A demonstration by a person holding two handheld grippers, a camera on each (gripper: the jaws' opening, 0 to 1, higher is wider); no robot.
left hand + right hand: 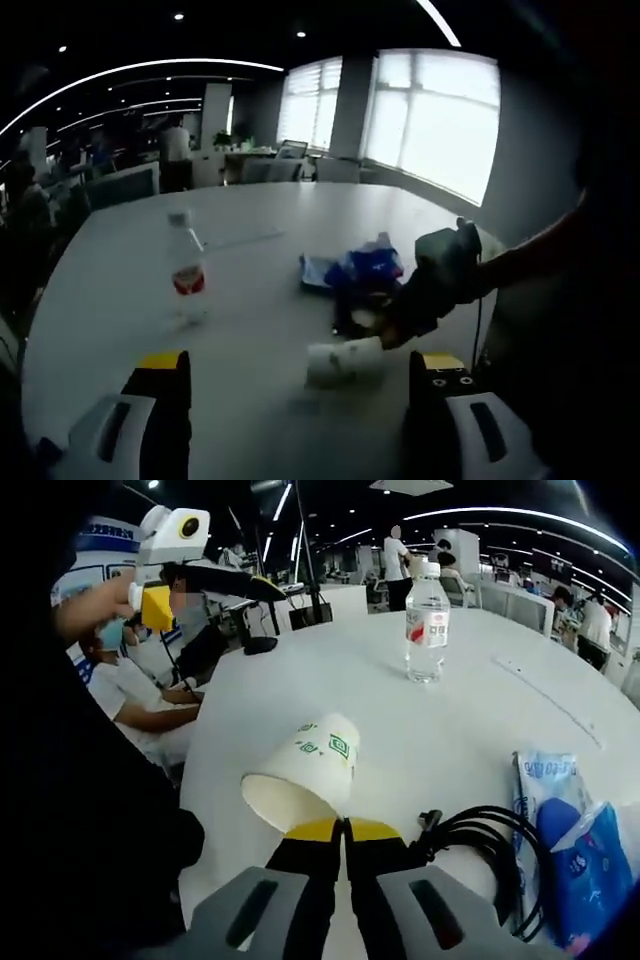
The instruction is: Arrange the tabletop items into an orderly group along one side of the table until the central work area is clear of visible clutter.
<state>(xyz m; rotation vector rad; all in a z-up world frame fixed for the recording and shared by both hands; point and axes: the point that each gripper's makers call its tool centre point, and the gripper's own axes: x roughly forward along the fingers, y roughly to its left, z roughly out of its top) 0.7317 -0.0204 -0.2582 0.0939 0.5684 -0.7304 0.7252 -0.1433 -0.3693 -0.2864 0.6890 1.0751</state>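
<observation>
Right fingers [345,832] pinch the cup [305,773] rim; left fingers [300,385] gape empty. Bottle [187,268], packets [352,268], cable [488,845] remain scattered, I judge.

A white paper cup [305,775] with green print lies tilted on its side, its rim pinched by the right tool [345,828]. A clear water bottle [427,625] with a red label stands upright beyond. Blue packets [565,840] and a coiled black cable [490,845] lie just beside the cup.
</observation>
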